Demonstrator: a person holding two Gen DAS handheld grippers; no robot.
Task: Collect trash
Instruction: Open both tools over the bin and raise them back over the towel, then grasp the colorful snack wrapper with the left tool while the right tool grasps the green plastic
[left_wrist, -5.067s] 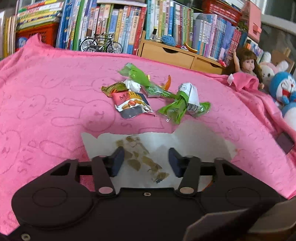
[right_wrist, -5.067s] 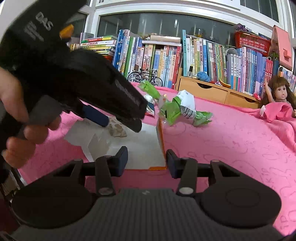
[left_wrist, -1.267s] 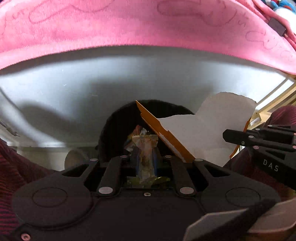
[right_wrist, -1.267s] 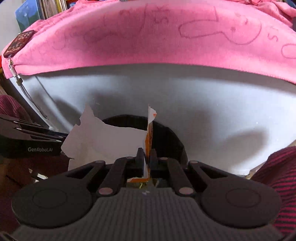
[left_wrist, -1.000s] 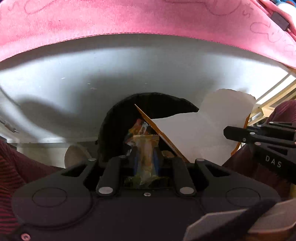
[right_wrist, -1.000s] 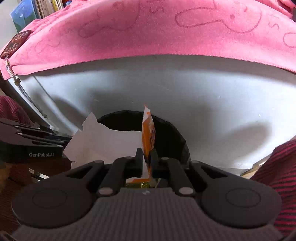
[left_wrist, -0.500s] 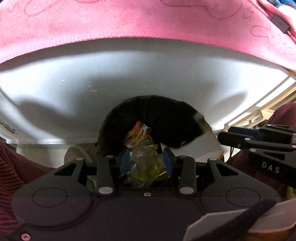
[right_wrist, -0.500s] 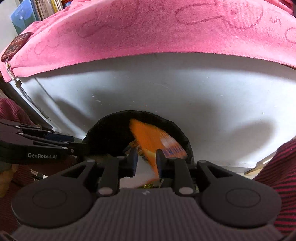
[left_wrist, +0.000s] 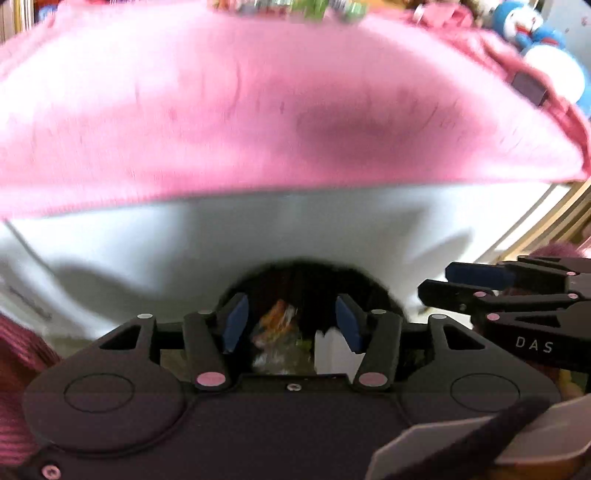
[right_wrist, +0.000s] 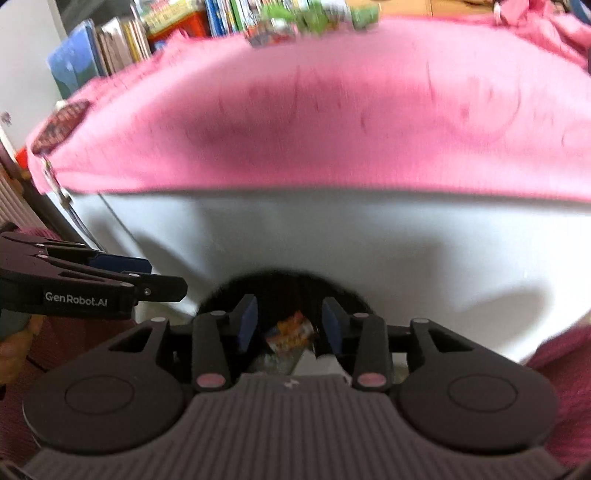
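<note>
Hovering over the black bin (left_wrist: 306, 280), the left hand-held gripper (left_wrist: 291, 325) and right hand-held gripper (right_wrist: 290, 323) have just been opening (both released, nothing between their jaws); wrappers (right_wrist: 291, 334) lie below.

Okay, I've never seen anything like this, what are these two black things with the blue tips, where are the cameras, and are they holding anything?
They are hand-held claws, one in each of a person's hands, each with a camera looking along its two fingers. One picture is from the left claw, the other from the right claw. Both hang over a black trash bin that stands against a white table front under a pink cloth. Their jaws have just been opening; both are open and hold nothing. Wrappers and white paper lie in the bin. More green wrappers, blurred, lie on the cloth.
</note>
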